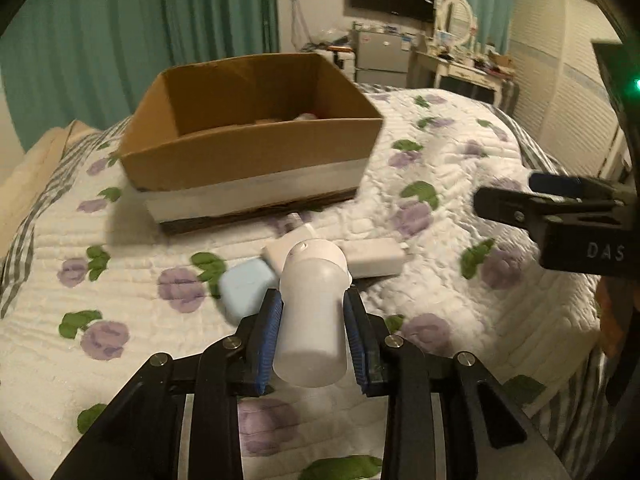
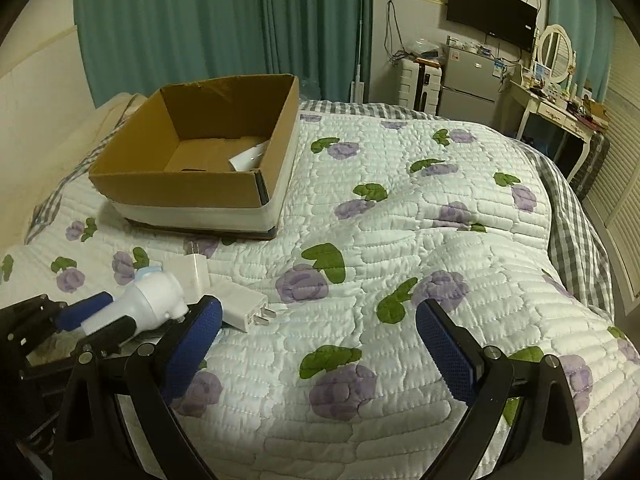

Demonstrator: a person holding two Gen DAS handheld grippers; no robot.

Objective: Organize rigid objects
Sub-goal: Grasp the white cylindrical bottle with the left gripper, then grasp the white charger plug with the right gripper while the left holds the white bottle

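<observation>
My left gripper (image 1: 312,312) is shut on a white plastic device with a round head (image 1: 312,304), held just above the bed; it also shows in the right wrist view (image 2: 148,300). Under and beside it lie a pale blue case (image 1: 246,288) and two white chargers (image 1: 376,258) (image 2: 190,274). An open cardboard box (image 1: 248,136) (image 2: 200,160) sits farther back on the quilt with a white item (image 2: 250,158) inside. My right gripper (image 2: 318,332) is open and empty over the quilt, right of the pile.
The flowered quilt (image 2: 400,240) covers the bed, with a checked sheet at its right edge (image 2: 572,240). Green curtains (image 2: 200,20), a small fridge (image 2: 468,84), a wall TV (image 2: 492,10) and a cluttered dressing table (image 2: 556,100) stand beyond the bed.
</observation>
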